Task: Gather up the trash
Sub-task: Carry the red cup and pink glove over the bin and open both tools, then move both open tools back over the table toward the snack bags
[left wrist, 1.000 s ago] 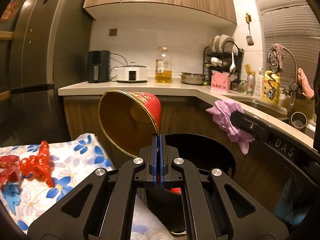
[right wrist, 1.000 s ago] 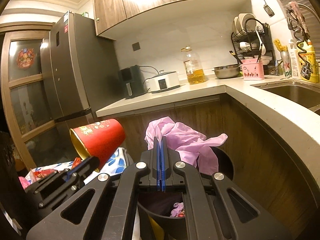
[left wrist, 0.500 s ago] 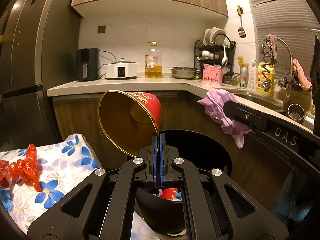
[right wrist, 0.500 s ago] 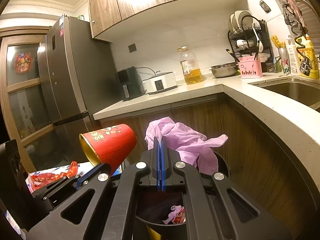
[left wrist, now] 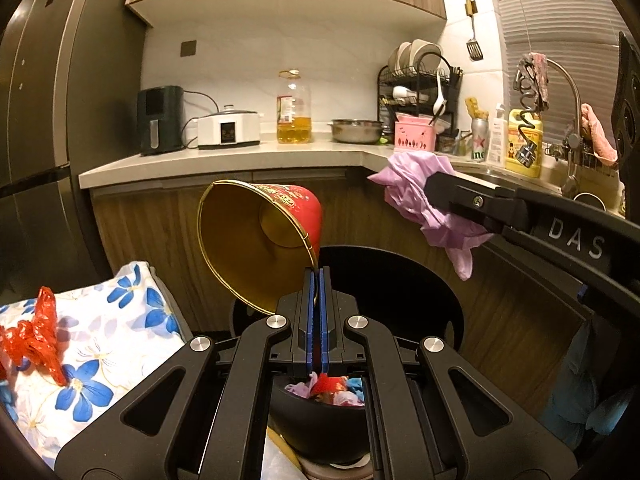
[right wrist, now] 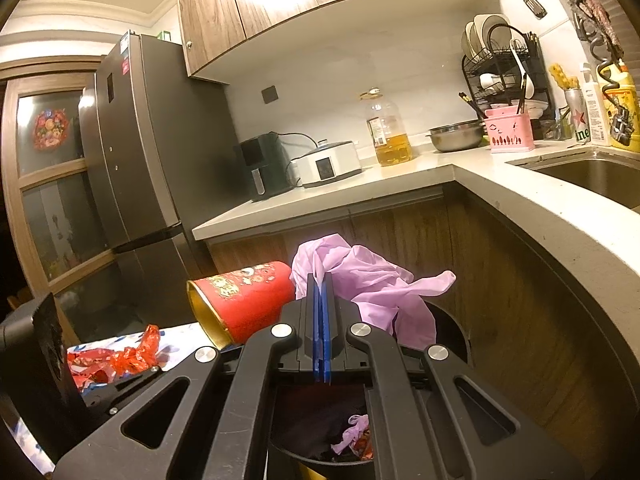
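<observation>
My left gripper (left wrist: 318, 272) is shut on the rim of a red paper cup (left wrist: 260, 236) with a gold inside, held tilted on its side above a black trash bin (left wrist: 400, 280). The cup also shows in the right wrist view (right wrist: 244, 300). My right gripper (right wrist: 322, 280) is shut on a crumpled purple glove (right wrist: 372, 284), held over the same bin (right wrist: 448, 340); the glove also shows in the left wrist view (left wrist: 416, 200). The bin holds purple and red scraps (left wrist: 332, 390). Red foil wrappers (left wrist: 36, 336) lie on a floral cloth (left wrist: 120, 320) to the left.
A kitchen counter (left wrist: 240, 156) runs behind and to the right of the bin, with an oil bottle (left wrist: 294, 108), cooker, bowl and dish rack. A sink (right wrist: 592, 176) is at the right. A tall fridge (right wrist: 132, 152) stands to the left.
Both grippers have moved closer over the bin and a little higher, so its contents show more. Each keeps its hold on cup and glove.
</observation>
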The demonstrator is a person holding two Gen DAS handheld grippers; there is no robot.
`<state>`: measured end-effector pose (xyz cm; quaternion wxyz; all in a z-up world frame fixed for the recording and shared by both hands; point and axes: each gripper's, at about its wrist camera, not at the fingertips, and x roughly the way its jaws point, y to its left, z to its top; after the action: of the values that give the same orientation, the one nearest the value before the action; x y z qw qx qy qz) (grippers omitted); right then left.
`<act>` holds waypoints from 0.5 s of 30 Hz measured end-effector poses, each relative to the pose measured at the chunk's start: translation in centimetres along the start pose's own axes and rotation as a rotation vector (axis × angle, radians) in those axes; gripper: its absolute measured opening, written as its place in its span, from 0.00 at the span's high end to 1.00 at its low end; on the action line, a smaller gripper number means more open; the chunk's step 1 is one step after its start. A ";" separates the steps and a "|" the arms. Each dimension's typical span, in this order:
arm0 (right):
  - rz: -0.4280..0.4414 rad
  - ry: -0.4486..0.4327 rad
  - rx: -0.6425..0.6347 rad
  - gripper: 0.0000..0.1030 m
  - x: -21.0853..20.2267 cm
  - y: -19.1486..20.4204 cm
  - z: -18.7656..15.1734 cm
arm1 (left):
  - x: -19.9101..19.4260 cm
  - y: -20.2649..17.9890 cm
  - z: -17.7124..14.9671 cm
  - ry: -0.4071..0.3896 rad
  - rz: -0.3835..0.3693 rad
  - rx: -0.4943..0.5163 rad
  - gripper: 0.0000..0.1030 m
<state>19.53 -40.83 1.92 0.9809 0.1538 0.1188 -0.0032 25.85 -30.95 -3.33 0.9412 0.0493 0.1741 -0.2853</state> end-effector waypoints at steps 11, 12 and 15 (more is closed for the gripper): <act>0.030 0.026 0.041 0.69 1.2 -1.2 -0.4 | 1.6 0.5 -1.0 0.048 -0.002 0.002 0.95; 0.027 0.027 0.041 0.69 1.2 -1.2 -0.4 | 1.7 0.7 -1.1 0.052 0.004 -0.002 0.92; 0.016 0.029 0.049 0.69 0.9 -1.4 -0.6 | 1.5 1.5 -1.4 0.057 0.033 -0.031 0.67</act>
<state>20.25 -41.96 0.74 0.9751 0.1786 0.1317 0.0039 27.43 -30.25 -5.24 0.9411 0.0458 0.2042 -0.2657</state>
